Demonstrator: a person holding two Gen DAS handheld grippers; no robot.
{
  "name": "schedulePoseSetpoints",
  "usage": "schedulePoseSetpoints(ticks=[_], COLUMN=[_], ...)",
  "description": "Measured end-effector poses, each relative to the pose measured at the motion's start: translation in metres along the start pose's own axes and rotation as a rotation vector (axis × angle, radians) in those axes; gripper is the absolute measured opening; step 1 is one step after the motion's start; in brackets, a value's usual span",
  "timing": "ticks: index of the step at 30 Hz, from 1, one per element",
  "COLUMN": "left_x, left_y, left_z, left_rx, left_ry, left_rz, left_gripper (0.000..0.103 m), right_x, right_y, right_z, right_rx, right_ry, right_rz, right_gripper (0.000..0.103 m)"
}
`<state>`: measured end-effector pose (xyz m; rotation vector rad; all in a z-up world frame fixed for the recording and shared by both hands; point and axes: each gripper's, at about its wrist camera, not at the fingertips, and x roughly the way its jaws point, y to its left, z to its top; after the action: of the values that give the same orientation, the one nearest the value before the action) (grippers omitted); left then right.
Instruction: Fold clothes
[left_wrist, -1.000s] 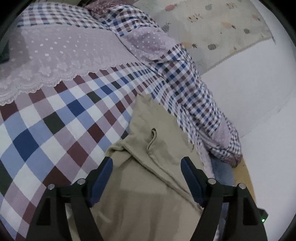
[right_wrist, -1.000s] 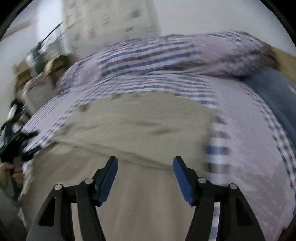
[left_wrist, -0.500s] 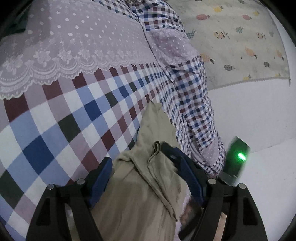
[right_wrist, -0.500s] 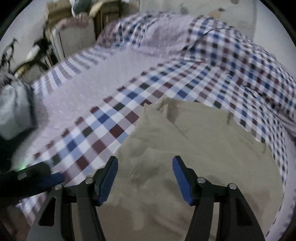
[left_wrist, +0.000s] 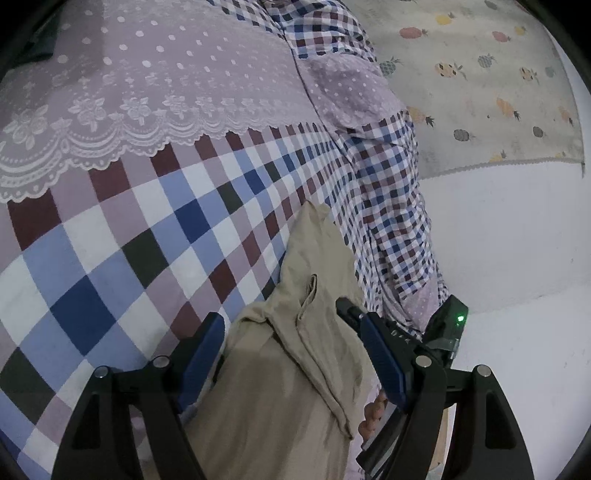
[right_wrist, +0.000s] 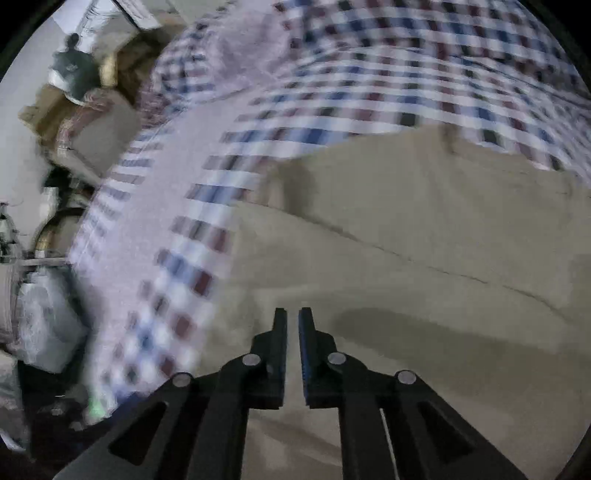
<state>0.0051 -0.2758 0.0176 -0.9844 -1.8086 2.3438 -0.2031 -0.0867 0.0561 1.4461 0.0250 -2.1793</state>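
Note:
A beige garment (left_wrist: 295, 387) lies on the checked bedspread (left_wrist: 110, 277) near its right edge. My left gripper (left_wrist: 290, 325) is open, with one blue finger on each side of the garment's folded upper end and neither touching it. In the left wrist view, the tip of my right gripper (left_wrist: 343, 304) rests at the garment's right edge, with a hand (left_wrist: 373, 413) behind it. In the blurred right wrist view, my right gripper (right_wrist: 292, 314) is closing over the beige garment (right_wrist: 406, 240). Only a thin slit remains between its jaws. No pinched cloth shows there.
A lilac lace panel (left_wrist: 147, 74) covers the far bed. A fruit-print cloth (left_wrist: 480, 92) hangs on the white wall (left_wrist: 517, 258) beside the bed's right edge. Off the bed's left side are a white bag (right_wrist: 44, 325) and boxes (right_wrist: 74, 110).
The right gripper swung across the bed and down onto the garment, and its jaws went from wide apart to nearly together. The left gripper rolled a little, and the right gripper's tip came into its view.

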Motion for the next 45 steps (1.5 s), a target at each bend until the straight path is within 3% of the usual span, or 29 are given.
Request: schedulePoseSetpoints(ticks=[1,2,4,9,12,14,19,21,22,24,26,27,30,33,40,45], left_x=[0.0,-0.001,-0.001,-0.003,-0.003,-0.004,-0.007,-0.006,-0.005,-0.005,-0.005,-0.005,-0.004,-0.005,-0.006,-0.007], left_y=[0.001,0.002,0.006,0.01,0.011,0.012,0.013,0.012,0.011,0.01,0.01,0.011,0.011,0.012,0.015,0.015], left_z=[0.0,0.001,0.003,0.005,0.006,0.007,0.007,0.006,0.005,0.004,0.004,0.004,0.005,0.005,0.007,0.007], left_rx=[-0.004,-0.011,-0.027,-0.043,-0.043,-0.051,-0.06,-0.05,-0.047,-0.048,-0.051,-0.052,-0.053,-0.059,-0.076,-0.075], left_ry=[-0.002,-0.003,-0.002,-0.006,-0.003,-0.006,-0.01,-0.006,-0.002,0.001,0.0,0.0,0.0,0.002,0.003,0.005], left_rz=[0.002,0.003,-0.001,-0.009,-0.008,-0.015,-0.023,-0.018,-0.017,-0.018,-0.019,-0.019,-0.016,-0.019,-0.029,-0.027], left_gripper=[0.079,0.079,0.079,0.079,0.079,0.079,0.079,0.079,0.079,0.079,0.079,0.079,0.079,0.079,0.079,0.079], right_x=[0.004,0.001,-0.001,0.017,0.042,0.047,-0.03,-0.005,0.008,0.013,0.003,-0.004,-0.018,-0.016,0.019,0.037], right_y=[-0.006,-0.003,0.013,0.059,0.064,0.058,-0.01,-0.051,-0.058,-0.059,-0.06,-0.061,-0.041,0.001,0.066,0.068], right_z=[-0.001,0.0,0.004,0.011,0.012,0.013,0.016,0.013,0.01,0.004,0.004,0.005,0.016,0.012,0.017,0.014], right_rx=[0.018,0.012,-0.044,-0.247,-0.284,-0.264,0.082,0.251,0.263,0.218,0.209,0.207,0.126,-0.088,-0.538,-0.683], right_ry=[0.022,0.008,-0.006,0.032,0.087,0.112,-0.192,-0.053,0.006,0.034,-0.01,-0.045,-0.098,-0.066,0.145,0.298], right_rz=[-0.003,0.002,-0.01,-0.113,-0.225,-0.25,0.149,0.227,0.193,0.12,0.142,0.158,0.084,-0.045,-0.251,-0.321], right_gripper=[0.019,0.033,0.048,0.046,0.044,0.012,0.012,0.014,0.015,0.021,0.047,0.05,0.052,0.053,0.053,0.052])
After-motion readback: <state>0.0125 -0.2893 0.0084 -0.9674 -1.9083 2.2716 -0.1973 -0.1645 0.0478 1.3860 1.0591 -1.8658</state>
